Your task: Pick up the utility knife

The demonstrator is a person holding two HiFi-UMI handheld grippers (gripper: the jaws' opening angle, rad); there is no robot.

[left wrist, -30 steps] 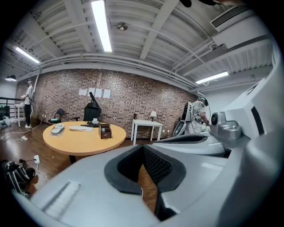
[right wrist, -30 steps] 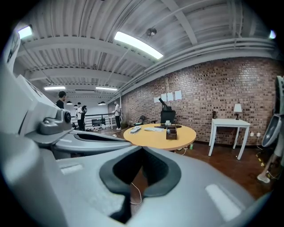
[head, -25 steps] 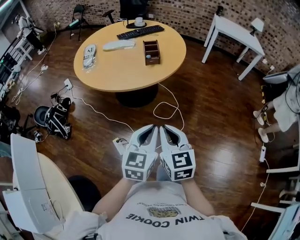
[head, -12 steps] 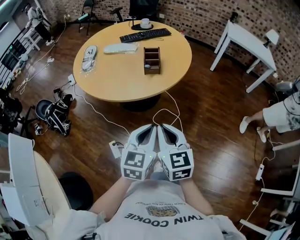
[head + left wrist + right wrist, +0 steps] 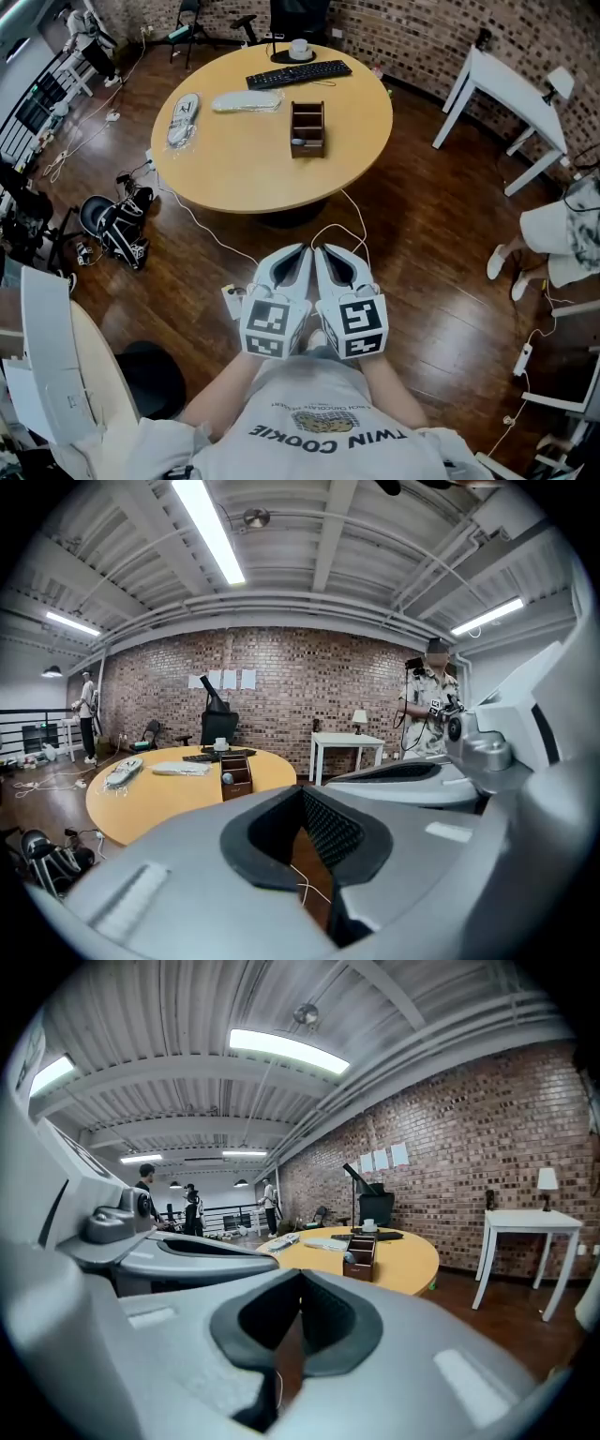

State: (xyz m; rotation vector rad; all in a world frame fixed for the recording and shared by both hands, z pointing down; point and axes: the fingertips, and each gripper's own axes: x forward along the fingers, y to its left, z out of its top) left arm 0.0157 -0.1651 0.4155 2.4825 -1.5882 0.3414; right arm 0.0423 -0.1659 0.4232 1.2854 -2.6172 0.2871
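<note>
In front of the person's chest, low in the head view, the left gripper [image 5: 298, 253] and the right gripper [image 5: 324, 253] sit side by side and touching, both aimed at twelve o'clock. In its own view each has its jaws drawn together at the tips with nothing between them; only the wooden floor [image 5: 441, 244] shows through the gap behind the pads.

A looped white cable [image 5: 338, 231] lies on that floor just past the tips. Farther out at twelve o'clock stands a round table [image 5: 244, 164], well apart from both grippers. On it a wooden organiser [image 5: 307, 128] stands nearest. A keyboard [image 5: 298, 74] and a cup [image 5: 300, 49] lie beyond it. Two clear-wrapped items [image 5: 183, 117] [image 5: 246, 101] lie toward eleven o'clock.

The utility knife cannot be picked out; everything on the table is too small to tell.

A black bag [image 5: 117, 228] lies on the floor at ten o'clock. A white table [image 5: 511, 89] stands at two o'clock.
</note>
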